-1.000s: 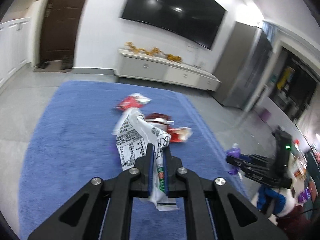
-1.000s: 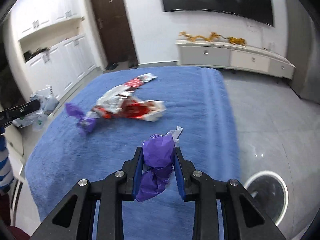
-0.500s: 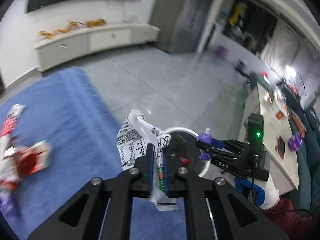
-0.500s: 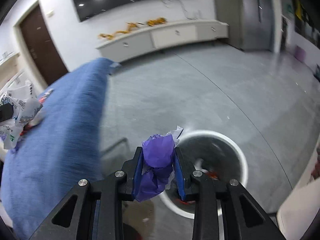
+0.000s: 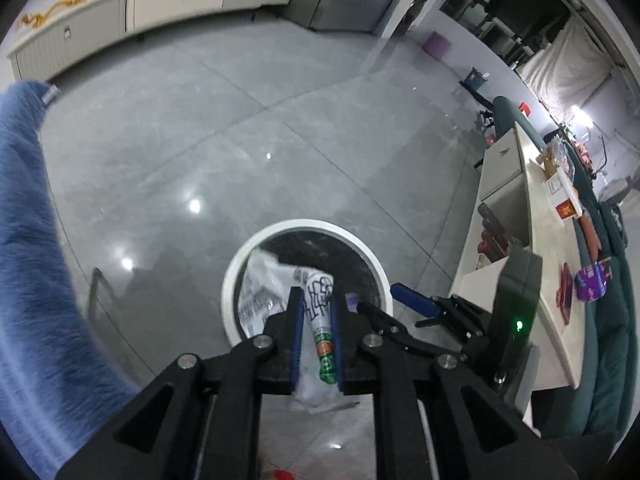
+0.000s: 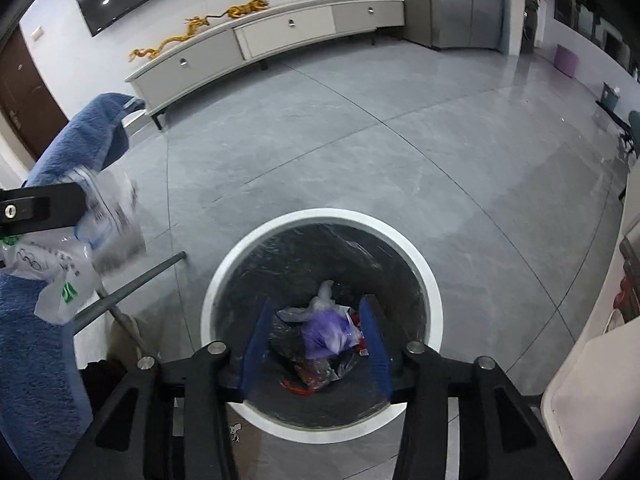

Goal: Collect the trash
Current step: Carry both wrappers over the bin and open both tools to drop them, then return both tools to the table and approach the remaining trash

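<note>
My left gripper (image 5: pixel 314 294) hangs over the left part of a round white-rimmed trash bin (image 5: pixel 308 226). A white printed plastic bag (image 5: pixel 318 308) sits between its blue pads, which still touch it as the jaws are opening. My right gripper (image 6: pixel 317 302) is over the same bin (image 6: pixel 320 216), its jaws opening with nothing between the pads. A purple wrapper (image 6: pixel 324 332) lies below it on other trash inside the black liner. The right wrist view shows the left gripper (image 6: pixel 76 212) and its bag (image 6: pixel 52 268) at the left edge.
A blue cloth-covered surface (image 5: pixel 24 240) borders the bin on the left, with a metal leg (image 6: pixel 132 280) under it. A white counter (image 5: pixel 540 240) with small items stands to the right. A low cabinet (image 6: pixel 280 36) lines the far wall across grey floor tiles.
Both grippers swung from the blue surface to above the bin and tilted down. The right gripper opened and the purple wrapper fell into the bin. The left gripper still has the bag.
</note>
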Demonstrator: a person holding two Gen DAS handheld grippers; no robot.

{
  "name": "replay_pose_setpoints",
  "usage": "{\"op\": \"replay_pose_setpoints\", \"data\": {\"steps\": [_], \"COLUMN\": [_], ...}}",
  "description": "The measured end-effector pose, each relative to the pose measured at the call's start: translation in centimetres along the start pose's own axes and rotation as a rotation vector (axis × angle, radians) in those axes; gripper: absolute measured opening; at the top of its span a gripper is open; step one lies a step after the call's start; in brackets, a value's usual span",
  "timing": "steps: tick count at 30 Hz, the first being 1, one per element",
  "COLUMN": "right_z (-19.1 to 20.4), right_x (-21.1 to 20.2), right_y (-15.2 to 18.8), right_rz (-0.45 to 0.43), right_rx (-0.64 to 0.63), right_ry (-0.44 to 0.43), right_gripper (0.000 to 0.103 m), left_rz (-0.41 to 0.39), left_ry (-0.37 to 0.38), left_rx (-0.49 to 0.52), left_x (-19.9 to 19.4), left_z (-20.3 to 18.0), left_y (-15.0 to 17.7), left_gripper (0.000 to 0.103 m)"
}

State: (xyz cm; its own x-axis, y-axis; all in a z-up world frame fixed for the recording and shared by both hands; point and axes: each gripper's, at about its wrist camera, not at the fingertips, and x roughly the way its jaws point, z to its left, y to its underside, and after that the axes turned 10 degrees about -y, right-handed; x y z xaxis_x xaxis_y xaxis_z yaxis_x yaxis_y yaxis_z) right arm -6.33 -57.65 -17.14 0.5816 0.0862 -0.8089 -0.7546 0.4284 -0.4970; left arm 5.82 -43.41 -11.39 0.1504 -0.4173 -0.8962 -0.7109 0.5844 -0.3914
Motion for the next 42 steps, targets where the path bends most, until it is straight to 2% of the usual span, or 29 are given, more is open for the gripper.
{"op": "replay_pose_setpoints", "data": {"steps": [1, 5, 9, 11, 13, 16, 19, 22, 24, 26, 28, 32, 37, 42], "right_z": [-0.2, -1.0, -0.3, 0.4, 1.8, 4.4, 8.0, 12.6, 15.2, 17.9, 20.4, 23.1, 24.9, 25.8], "right_x": [0.0, 0.0, -0.5, -1.1, -1.7, -2.7, -4.0, -5.2, -5.2, -4.6, -3.8, -2.7, -2.3, -1.2], "right_y": [0.1, 0.2, 0.4, 0.3, -0.1, -0.9, -2.2, -3.3, -3.6, -3.5, -3.1, -2.2, -2.4, -2.3], "right_rz": [0.000, -0.007, -0.030, -0.049, -0.068, -0.098, -0.141, -0.189, -0.193, -0.177, -0.164, -0.170, -0.204, -0.198], "right_rx": [0.006, 0.035, 0.062, 0.071, 0.075, 0.069, 0.036, 0.002, -0.014, -0.047, -0.093, -0.135, -0.183, -0.216], "right_ry": [0.004, 0.006, -0.007, -0.027, -0.050, -0.084, -0.133, -0.204, -0.250, -0.279, -0.269, -0.248, -0.191, -0.202], "right_gripper": [0.045, 0.047, 0.048, 0.049, 0.052, 0.054, 0.061, 0.069, 0.074, 0.075, 0.075, 0.075, 0.075, 0.075], "left_rz": [0.010, 0.017, 0.003, -0.048, -0.140, -0.251, -0.356, -0.436, -0.457, -0.467, -0.470, -0.466, -0.470, -0.428], "left_ry": [0.005, 0.022, 0.031, 0.008, -0.066, -0.156, -0.300, -0.459, -0.534, -0.610, -0.719, -0.856, -0.878, -0.876], "left_rx": [-0.006, -0.026, -0.026, -0.016, 0.008, -0.014, -0.055, -0.150, -0.211, -0.282, -0.337, -0.439, -0.561, -0.681], "left_x": [0.5, 0.9, -0.4, -2.5, -5.8, -10.7, -15.9, -20.9, -23.1, -24.9, -26.0, -27.0, -27.6, -26.9], "left_z": [0.0, 0.5, 1.2, 1.7, 2.8, 5.7, 9.9, 15.6, 18.7, 22.3, 25.5, 29.3, 32.6, 35.2], "left_y": [-0.2, -0.3, 0.3, 0.9, 2.1, 3.9, 6.4, 9.8, 12.0, 14.7, 17.7, 22.9, 27.4, 31.4], "left_gripper": [0.015, 0.033, 0.033, 0.033, 0.033, 0.033, 0.033, 0.033, 0.033, 0.033, 0.033, 0.033, 0.033, 0.033]}}
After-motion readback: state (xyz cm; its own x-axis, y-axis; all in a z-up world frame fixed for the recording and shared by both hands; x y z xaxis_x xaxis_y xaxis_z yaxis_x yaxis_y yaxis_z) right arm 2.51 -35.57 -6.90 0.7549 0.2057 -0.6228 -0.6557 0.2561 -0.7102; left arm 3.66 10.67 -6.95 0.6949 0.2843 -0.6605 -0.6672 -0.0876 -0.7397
